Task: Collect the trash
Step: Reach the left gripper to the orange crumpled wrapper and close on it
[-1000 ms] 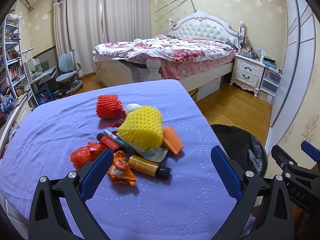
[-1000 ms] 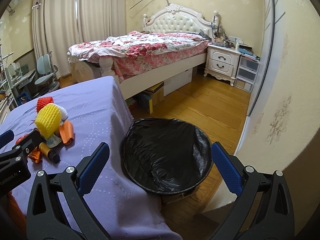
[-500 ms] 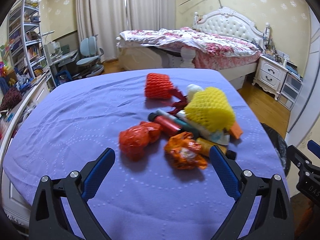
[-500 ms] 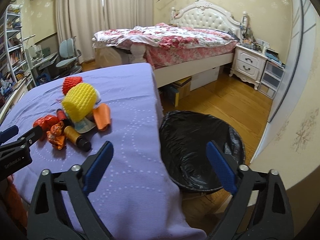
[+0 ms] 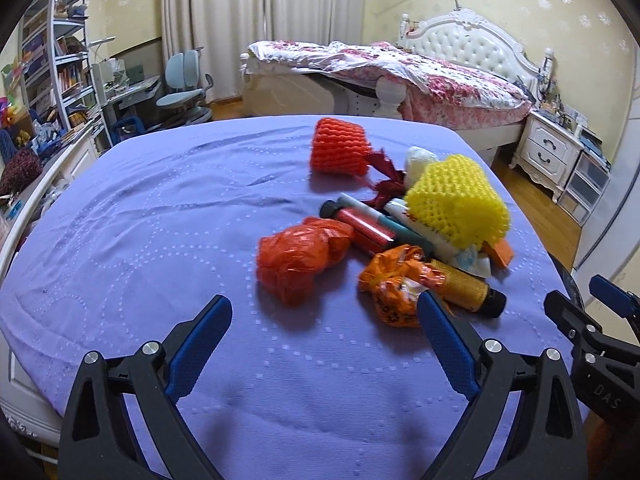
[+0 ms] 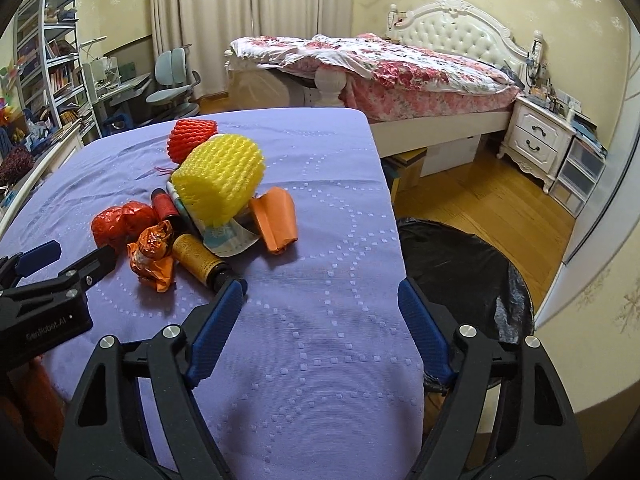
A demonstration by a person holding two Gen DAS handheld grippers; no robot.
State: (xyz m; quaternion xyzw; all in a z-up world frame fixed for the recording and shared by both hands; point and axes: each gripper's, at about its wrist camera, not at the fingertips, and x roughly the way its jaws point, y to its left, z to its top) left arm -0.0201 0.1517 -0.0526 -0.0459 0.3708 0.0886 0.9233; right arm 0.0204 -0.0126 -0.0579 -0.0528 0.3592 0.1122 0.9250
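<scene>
Where the trash lies heaped toward the desk's right edge, it shows yellow and red foam nets, crumpled orange wrappers and tubes. Bare purple cloth spreads leftward. Beyond that edge stands a black-lined bin. Left hand-held gripper gapes empty; right hand-held gripper is closing, empty.

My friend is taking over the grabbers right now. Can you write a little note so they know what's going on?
Left gripper: open, empty, over the purple tablecloth in front of the red plastic bag.
Right gripper: empty, jaws closing a little, nothing between them, near the brown bottle.
Trash: piled on the cloth, including yellow foam net, red foam net, orange wrapper.
Bin: black-lined, on the floor beside the table; it looks empty, but only part of it shows.
Done: nothing visible.
Left: move every piece into the bin.
</scene>
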